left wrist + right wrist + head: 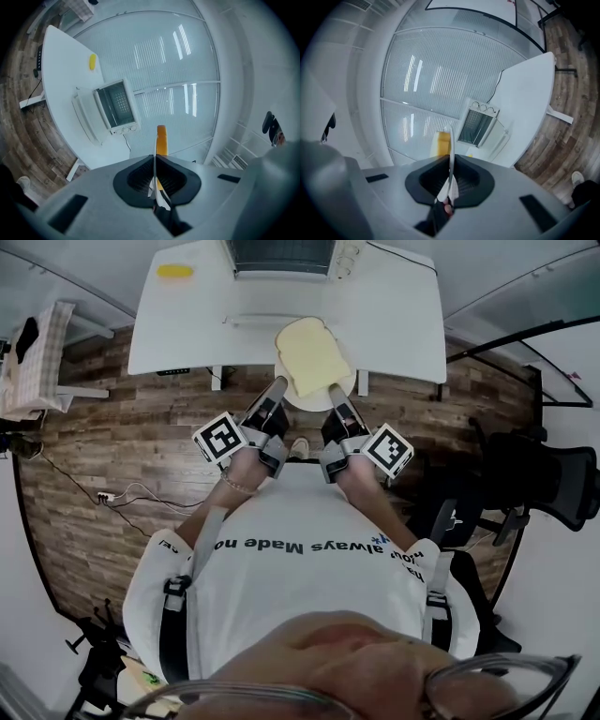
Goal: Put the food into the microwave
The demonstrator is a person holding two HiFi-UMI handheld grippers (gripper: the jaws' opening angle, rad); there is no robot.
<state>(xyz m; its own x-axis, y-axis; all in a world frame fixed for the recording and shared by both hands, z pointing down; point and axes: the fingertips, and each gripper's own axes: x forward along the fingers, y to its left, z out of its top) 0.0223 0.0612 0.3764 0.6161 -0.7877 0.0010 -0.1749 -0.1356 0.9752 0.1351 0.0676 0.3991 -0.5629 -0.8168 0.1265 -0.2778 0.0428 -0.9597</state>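
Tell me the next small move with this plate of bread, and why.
Probably carry the round white plate forward, level, toward the white microwave. The left gripper and right gripper are shut on its rim, the pale yellow bread slice lies on it, and it hangs at the near edge of the white table, short of the microwave's apparently open door.

Dark wood-plank floor (112,484) runs under a white bench (403,324), which backs onto a ribbed frosted-glass wall (154,51) streaked with reflected light. A black office chair (553,474) stands beyond the bench's right edge, and a checked cloth (42,352) hangs beyond its left edge
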